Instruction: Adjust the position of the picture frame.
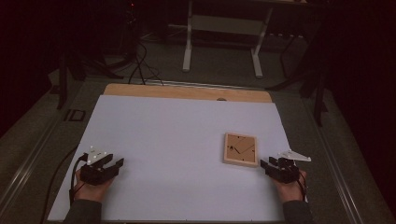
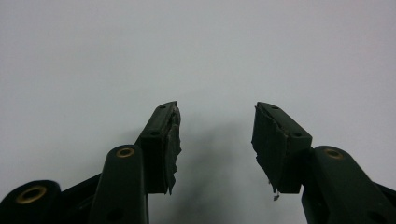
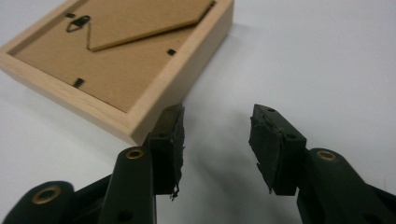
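Jaws spread and empty, both grippers are resting near, the right gripper (image 1: 276, 167) just beside the frame (image 1: 241, 149), likely approaching; next calls for gripping its edge.

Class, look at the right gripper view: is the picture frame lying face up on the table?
No. The frame lies face down, its brown backing board, black clips and hanger showing upward.

Picture frame (image 3: 116, 60) cut off at the top edge (right gripper view)
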`<state>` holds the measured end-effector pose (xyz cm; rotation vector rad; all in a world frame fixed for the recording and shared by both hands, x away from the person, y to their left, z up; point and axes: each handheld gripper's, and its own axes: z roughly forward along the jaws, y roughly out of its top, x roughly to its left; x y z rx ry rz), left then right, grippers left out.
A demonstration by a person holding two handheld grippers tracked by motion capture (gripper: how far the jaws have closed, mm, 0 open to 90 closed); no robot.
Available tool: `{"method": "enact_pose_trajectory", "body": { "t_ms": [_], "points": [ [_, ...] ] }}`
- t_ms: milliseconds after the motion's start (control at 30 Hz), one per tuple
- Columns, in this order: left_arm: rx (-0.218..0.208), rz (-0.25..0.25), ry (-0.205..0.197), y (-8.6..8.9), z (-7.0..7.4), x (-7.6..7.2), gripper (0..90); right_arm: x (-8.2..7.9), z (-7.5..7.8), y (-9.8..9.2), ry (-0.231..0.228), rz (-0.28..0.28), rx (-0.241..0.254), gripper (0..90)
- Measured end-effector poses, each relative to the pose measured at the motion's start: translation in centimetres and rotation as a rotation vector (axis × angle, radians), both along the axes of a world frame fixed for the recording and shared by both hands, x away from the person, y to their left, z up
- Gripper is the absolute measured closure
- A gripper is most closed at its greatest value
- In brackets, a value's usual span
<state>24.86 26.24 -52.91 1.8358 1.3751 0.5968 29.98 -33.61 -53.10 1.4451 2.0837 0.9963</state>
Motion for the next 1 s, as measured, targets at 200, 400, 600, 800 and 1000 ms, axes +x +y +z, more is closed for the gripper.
{"method": "enact_pose_trajectory", "body": {
  "t_ms": [200,400,600,800,1000],
  "points": [
    [-0.023,-0.048,-0.037,0.1,0.35,-0.16,53.2,-0.11,0.27,0.49,-0.015,0.03,-0.002,54.6],
    [-0.043,-0.077,-0.087,-0.07,0.57,-0.22,51.7,-0.21,0.48,0.46,-0.028,0.027,0.006,54.1],
    [-0.073,-0.098,-0.112,0.1,0.64,-0.19,48.9,-0.25,0.57,0.39,-0.032,0.024,0.018,52.5],
    [-0.062,-0.119,-0.11,-0.14,0.57,-0.19,48.7,-0.26,0.73,0.31,-0.039,0.032,0.033,52.1],
    [-0.055,-0.127,-0.104,-0.29,0.47,-0.14,48.0,-0.13,0.84,0.11,-0.04,0.043,0.056,51.8]
  ]
}}
